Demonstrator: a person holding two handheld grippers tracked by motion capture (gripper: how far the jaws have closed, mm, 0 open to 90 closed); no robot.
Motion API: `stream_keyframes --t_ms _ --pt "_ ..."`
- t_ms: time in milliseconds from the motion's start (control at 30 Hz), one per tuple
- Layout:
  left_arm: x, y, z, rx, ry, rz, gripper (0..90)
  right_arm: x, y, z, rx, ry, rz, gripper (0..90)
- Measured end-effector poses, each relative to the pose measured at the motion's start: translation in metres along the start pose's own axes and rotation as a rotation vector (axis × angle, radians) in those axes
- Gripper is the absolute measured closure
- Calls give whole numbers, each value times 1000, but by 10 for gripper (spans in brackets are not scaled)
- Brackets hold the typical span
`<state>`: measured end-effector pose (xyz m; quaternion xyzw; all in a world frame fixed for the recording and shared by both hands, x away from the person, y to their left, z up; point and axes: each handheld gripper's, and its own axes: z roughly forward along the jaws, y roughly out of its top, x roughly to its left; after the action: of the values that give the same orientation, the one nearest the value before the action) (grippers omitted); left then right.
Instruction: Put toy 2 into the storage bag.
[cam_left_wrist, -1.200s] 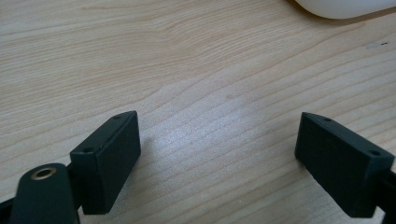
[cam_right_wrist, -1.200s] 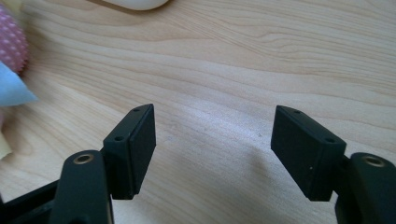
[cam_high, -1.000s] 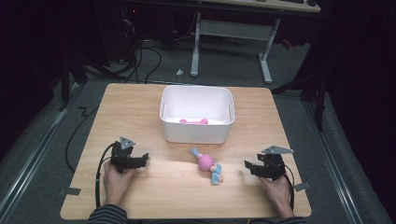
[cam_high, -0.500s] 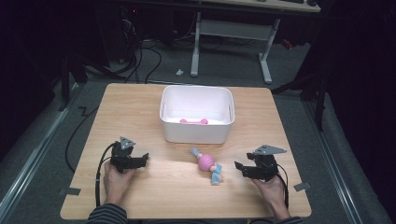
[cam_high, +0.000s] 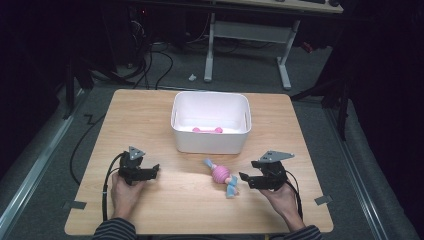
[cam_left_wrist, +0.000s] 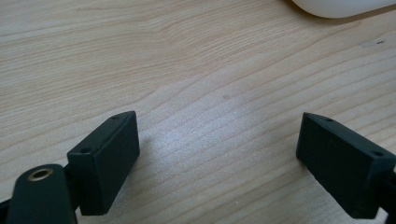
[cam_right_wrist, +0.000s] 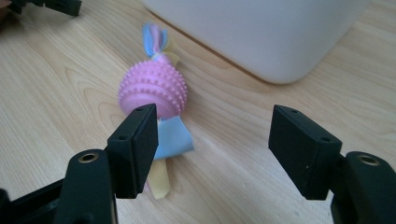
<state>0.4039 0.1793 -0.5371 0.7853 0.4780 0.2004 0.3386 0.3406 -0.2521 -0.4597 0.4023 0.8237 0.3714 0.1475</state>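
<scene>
Both grippers' fingers gape: right gripper (cam_high: 246, 178) beside the toy (cam_high: 221, 174) (near the bench's (cam_high: 150, 110) front edge), left gripper (cam_high: 154, 171) over bare wood.

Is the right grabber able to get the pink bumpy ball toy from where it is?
Probably yes. The right gripper is open, right beside the pink ball toy, with nothing between them; the white bin stands behind it, out of the way.

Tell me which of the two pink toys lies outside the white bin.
The pink spiky ball toy with blue and yellow fabric strips lies on the table before the white bin, near the right gripper. The other pink toy is inside.
</scene>
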Motion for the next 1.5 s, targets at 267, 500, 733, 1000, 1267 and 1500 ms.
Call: stream_keyframes --t_ms 267,500,733,1000,1267,1500 --pt "-1 0 0 -2 4 -3 133 11 9 8 3 37 -36 330" --pt "-1 0 0 -2 4 -3 134 20 20 18 0 70 -50 328" --pt "-1 0 0 -2 4 -4 134 30 28 33 31 93 -66 307" --pt "-1 0 0 -2 4 -4 134 36 33 53 95 96 -94 288" --pt "-1 0 0 -2 3 -3 134 36 35 70 158 86 -102 278" --pt "-1 0 0 -2 2 -3 134 35 37 77 212 75 -107 274"
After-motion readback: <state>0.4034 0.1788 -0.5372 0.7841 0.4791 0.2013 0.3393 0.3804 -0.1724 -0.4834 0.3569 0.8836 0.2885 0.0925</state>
